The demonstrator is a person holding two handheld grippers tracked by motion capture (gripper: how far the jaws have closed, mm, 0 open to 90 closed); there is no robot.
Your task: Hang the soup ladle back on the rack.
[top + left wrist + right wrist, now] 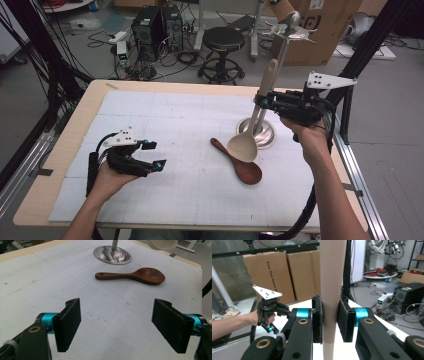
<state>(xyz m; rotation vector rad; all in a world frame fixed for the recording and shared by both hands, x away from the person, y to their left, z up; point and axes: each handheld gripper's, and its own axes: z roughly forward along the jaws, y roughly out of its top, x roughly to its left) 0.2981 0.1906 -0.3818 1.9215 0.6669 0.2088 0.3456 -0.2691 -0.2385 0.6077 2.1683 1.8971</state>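
Spoon [250, 127] between right gripper [265, 100] pads

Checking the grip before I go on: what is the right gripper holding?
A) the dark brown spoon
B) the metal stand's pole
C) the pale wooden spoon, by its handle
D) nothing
C: the right gripper is clamped on the handle of the pale wooden spoon, bowl hanging down.

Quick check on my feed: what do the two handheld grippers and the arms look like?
Both the left gripper and right gripper are black, with flat ribbed black jaw pads, cyan collars, brass-ringed pivots, a pale drilled triangular top plate and a trailing black cable. Forearms are bare, no sleeves.
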